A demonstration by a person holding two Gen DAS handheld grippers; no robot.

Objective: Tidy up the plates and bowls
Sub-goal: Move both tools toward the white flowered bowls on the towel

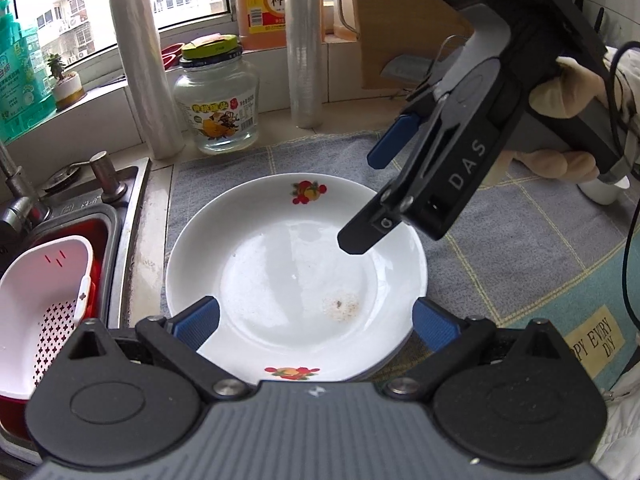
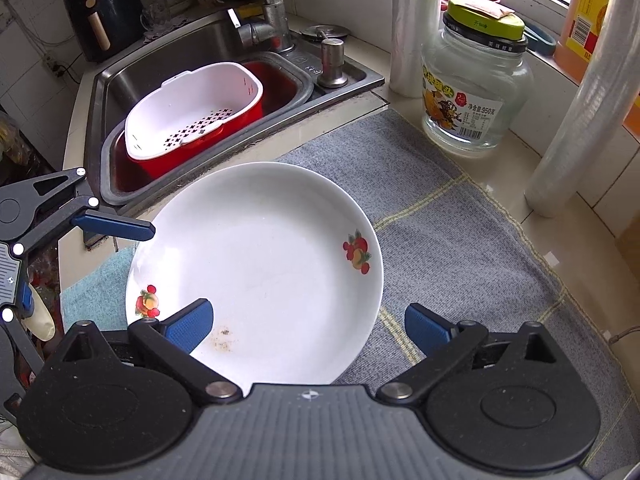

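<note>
A white plate (image 1: 296,280) with fruit prints on its rim and a small brown smudge lies flat on a grey checked cloth (image 1: 500,240) beside the sink (image 2: 168,60). A second rim edge seems to peek out beneath it on the near right in the left wrist view, but that is hard to confirm.

The left gripper (image 1: 316,320) stands wide open, its blue pads either side of the plate's near edge and pressing on nothing. Ahead of it and to its right, the right gripper (image 1: 364,200) hangs over the plate's far right rim, held by a gloved hand (image 1: 568,92); its jaws are spread wide too, with nothing gripped.

From the right gripper (image 2: 308,324), the plate sits just ahead and slightly left, one pad over its near edge, the other over the cloth.

Beyond the plate from the left gripper stand a glass jar (image 1: 218,96) with a green lid, two rolls of cling film (image 1: 142,76) and an orange bottle (image 1: 260,0) on the windowsill. To its left the sink holds a red basin (image 2: 160,168) with a white colander (image 2: 192,112) inside. A tap (image 2: 268,16) rises behind it.
</note>
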